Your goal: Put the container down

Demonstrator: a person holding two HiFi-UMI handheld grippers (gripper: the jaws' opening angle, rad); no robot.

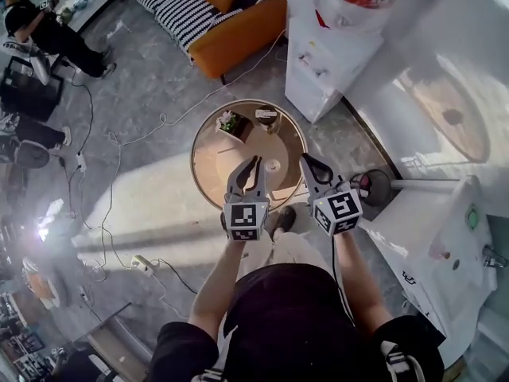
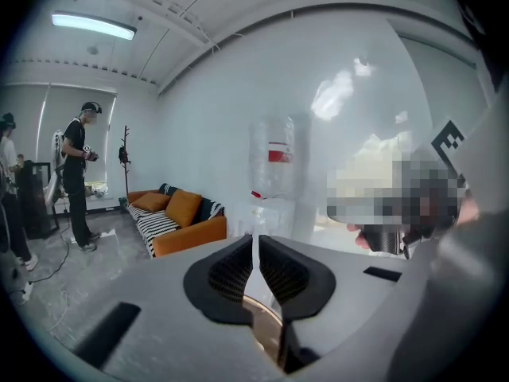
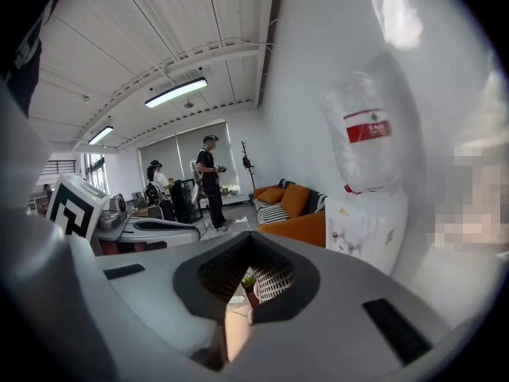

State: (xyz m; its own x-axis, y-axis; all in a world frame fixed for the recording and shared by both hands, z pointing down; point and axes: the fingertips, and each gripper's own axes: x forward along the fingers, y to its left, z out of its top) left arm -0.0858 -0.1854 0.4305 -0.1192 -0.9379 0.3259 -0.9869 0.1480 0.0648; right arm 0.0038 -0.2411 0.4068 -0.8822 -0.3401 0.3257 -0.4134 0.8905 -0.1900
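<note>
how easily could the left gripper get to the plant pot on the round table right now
Probably yes: the left gripper hangs above the round table with nothing between it and the plant pot. Its jaws are shut and empty, so it would have to open and come down first.

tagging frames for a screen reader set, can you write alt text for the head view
Seen from above, a person holds two empty grippers, left gripper and right gripper, jaws closed, above a round wooden table bearing a small potted plant and a small container. An orange sofa and a water dispenser stand beyond.
</note>
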